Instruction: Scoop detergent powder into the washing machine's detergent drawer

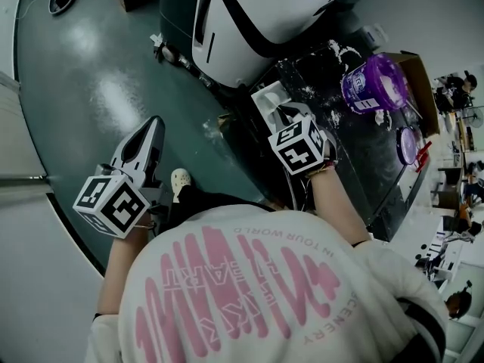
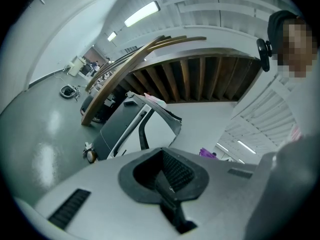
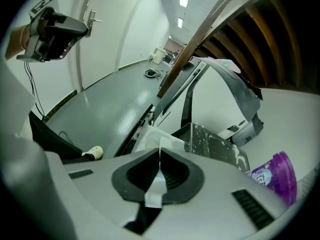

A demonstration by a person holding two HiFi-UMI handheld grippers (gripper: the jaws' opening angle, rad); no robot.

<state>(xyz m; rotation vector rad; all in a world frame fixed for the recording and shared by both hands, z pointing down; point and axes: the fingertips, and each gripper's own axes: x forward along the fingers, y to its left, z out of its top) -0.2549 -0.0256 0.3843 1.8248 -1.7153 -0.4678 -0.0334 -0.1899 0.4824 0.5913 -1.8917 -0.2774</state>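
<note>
My right gripper point(image 3: 159, 170) is shut on the flat white handle of a scoop point(image 3: 156, 184). It hangs over the white detergent drawer point(image 1: 269, 97), which stands pulled out at the front of the dark machine top point(image 1: 355, 157). The drawer point(image 3: 150, 136) lies just past the jaw tips, and the scoop's bowl cannot be made out against it. The purple detergent tub point(image 1: 374, 82) stands open on the machine top to the right, also seen as the tub point(image 3: 276, 178). My left gripper point(image 1: 149, 136) is held off to the left above the floor, jaws shut and empty point(image 2: 167, 176).
White powder is spilled over the dark machine top. The tub's purple lid point(image 1: 408, 144) lies near its right edge, beside a cardboard box point(image 1: 420, 82). A white and dark machine point(image 1: 257, 13) stands behind the drawer. Green floor point(image 1: 91, 89) spreads to the left.
</note>
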